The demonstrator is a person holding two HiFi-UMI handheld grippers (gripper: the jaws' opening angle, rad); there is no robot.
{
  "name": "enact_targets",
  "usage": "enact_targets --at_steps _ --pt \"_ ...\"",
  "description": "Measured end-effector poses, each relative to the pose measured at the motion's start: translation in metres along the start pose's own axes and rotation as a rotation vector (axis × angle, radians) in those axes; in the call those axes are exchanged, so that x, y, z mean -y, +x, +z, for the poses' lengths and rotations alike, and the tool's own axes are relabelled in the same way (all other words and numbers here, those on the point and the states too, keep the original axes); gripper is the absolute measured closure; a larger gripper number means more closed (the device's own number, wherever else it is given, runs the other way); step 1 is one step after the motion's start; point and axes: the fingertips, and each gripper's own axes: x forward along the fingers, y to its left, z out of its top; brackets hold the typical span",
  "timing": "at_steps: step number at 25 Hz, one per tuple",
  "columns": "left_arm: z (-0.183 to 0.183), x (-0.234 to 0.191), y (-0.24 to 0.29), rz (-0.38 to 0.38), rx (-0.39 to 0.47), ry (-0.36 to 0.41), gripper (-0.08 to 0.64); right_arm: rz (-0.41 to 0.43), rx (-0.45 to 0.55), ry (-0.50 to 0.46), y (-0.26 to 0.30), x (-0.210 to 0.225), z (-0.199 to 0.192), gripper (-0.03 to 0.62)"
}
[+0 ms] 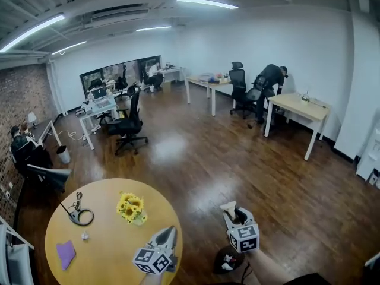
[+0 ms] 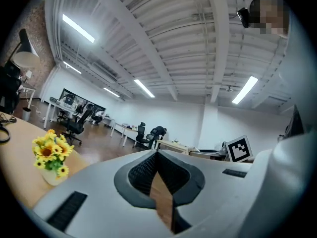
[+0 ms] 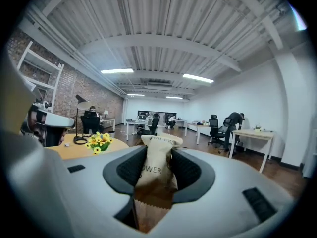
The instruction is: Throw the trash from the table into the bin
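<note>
So you're on the carrying step. Your right gripper (image 3: 156, 156) is clamped on a brown paper packet (image 3: 154, 171), held in the air clear of the round table (image 1: 107, 257), and the dark bin (image 1: 228, 260) sits low just beside it. Your left gripper (image 1: 168, 233) is closed on nothing over the table's edge. Next, I'd bring the packet above the bin's mouth and let go.

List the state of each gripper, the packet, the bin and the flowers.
Left gripper: shut, empty.
Right gripper: shut on the paper packet.
Paper packet: clamped between the jaws, over the floor.
Bin: open-topped, on the floor, white scraps inside.
Sunflowers: upright on the round table.
</note>
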Motion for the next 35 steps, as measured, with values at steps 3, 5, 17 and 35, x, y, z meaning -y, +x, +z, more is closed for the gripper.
enact_targets --at_steps 3,5,17,35 --pt "-0.007 0.029 0.038 -0.04 0.002 0.001 0.56 -0.034 0.009 0.016 -0.008 0.046 -0.001 0.433" --pt "-0.014 0.042 0.057 -0.062 0.002 -0.004 0.56 -0.051 0.026 0.029 -0.015 0.064 -0.002 0.433" --pt "-0.083 0.111 0.13 -0.22 -0.169 -0.043 0.56 -0.226 -0.044 0.163 -0.077 0.156 -0.06 0.433" --pt "-0.187 0.09 0.127 -0.179 -0.417 -0.132 0.56 -0.174 -0.351 0.244 -0.064 0.117 -0.189 0.433"
